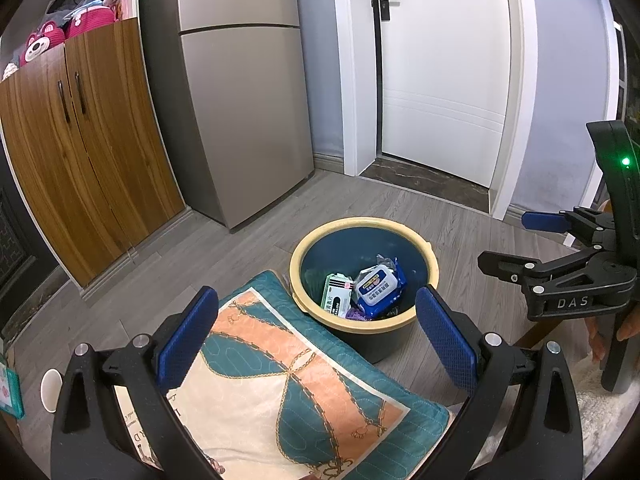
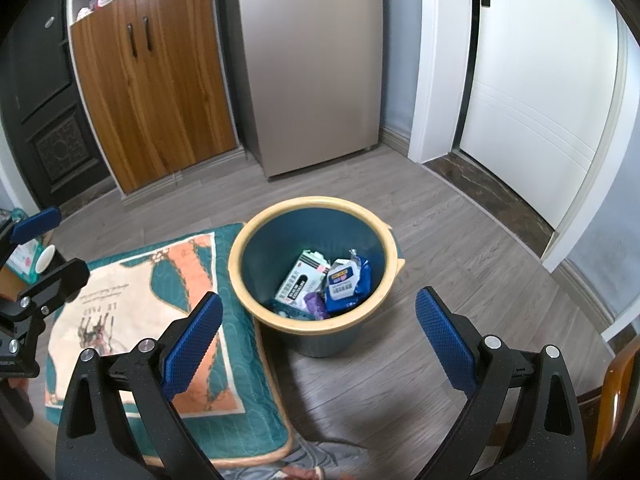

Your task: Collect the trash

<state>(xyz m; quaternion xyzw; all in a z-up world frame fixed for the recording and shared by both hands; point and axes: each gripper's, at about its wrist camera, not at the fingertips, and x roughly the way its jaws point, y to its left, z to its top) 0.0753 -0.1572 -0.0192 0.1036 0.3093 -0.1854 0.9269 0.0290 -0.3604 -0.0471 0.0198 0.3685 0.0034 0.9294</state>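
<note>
Trash, a blue wipes packet (image 2: pixel 347 283) and white carton (image 2: pixel 298 280), lies inside the yellow-rimmed dark plastic bin (image 2: pixel 240 240) on the floor beside a teal patterned cushion (image 2: pixel 120 280). Left tool (image 1: pixel 316 336) and right tool (image 2: pixel 320 336) hover with jaws apart and empty, likely because everything is already dropped in.

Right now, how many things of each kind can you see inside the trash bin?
Inside the trash bin:
Blue wet-wipes pack: 1
White and black box: 1
Purple item: 1
Clear wrapper: 1
Total: 4 that I can tell apart; others may lie hidden beneath.
</note>
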